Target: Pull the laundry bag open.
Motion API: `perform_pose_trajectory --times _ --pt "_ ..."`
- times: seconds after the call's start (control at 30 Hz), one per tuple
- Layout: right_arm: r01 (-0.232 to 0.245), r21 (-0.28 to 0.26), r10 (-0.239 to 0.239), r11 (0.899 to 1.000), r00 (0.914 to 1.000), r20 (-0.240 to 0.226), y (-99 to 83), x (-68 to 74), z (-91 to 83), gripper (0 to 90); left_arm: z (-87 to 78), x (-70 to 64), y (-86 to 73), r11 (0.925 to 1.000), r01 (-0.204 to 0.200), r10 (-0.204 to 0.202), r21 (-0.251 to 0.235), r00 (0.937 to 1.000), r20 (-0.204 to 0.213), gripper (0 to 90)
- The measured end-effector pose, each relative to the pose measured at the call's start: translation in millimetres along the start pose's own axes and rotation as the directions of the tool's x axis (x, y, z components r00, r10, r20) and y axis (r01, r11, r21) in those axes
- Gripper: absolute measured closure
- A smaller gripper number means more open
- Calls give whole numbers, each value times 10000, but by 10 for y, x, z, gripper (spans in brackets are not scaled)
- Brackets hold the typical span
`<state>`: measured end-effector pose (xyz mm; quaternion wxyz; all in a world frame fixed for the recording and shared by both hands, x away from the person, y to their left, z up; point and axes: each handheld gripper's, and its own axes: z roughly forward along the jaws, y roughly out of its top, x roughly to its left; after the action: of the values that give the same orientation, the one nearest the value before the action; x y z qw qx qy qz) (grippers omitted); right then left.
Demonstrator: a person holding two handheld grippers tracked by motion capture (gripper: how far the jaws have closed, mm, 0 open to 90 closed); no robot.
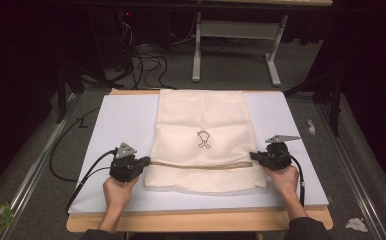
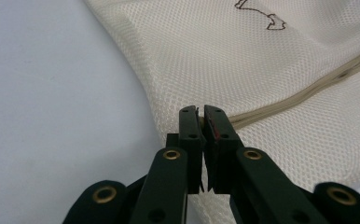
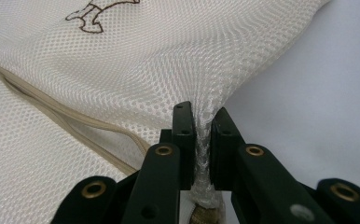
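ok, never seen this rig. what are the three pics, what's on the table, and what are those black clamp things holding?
There is no robot arm here: a person holds a hand-held gripper in each hand.

The high view looks down on the table from above the person's side. It shows the left hand-held gripper and the right hand-held gripper at opposite side edges of a cream mesh bag, which lies flat on a white sheet covering the table. The bag has a small dark embroidered figure and a beige zipper running across it.

The other two pictures come from cameras riding on each gripper, looking along its black jaws. In both, the jaws are closed on the mesh: the left near the zipper's end, the right on a bunched fold.
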<state>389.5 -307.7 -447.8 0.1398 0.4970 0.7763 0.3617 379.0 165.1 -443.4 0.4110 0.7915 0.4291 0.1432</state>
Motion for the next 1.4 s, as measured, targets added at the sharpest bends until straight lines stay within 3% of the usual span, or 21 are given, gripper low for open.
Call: perform_pose_trajectory --times 0.27,0.47,0.67,0.9,1.03,1.4 --pt "139 172 -143 9998 9996 228 -17 7 37 789 35 0 -10 9998 -89 89 188 10000 -6 859" --pt "-2 239 -7 9997 9993 376 -43 -9 35 678 71 -2 -14 9995 -90 87 303 9999 75 807" --pt "58 -128 -47 9999 9966 818 -7 -3 -38 638 -58 46 28 9992 -26 22 -398 10000 -97 723" --pt "-10 -886 97 9961 9952 974 13 -30 -219 623 -231 146 61 9964 -104 63 -838 9988 -489 651" --pt "-8 -1183 125 9930 9951 983 13 -49 -293 622 -318 207 57 9927 67 -140 -1208 9981 -602 643" --pt "-468 -1923 688 9802 9916 1092 -51 -186 -473 617 -456 411 -5 9866 419 -611 -1575 9910 -1191 634"
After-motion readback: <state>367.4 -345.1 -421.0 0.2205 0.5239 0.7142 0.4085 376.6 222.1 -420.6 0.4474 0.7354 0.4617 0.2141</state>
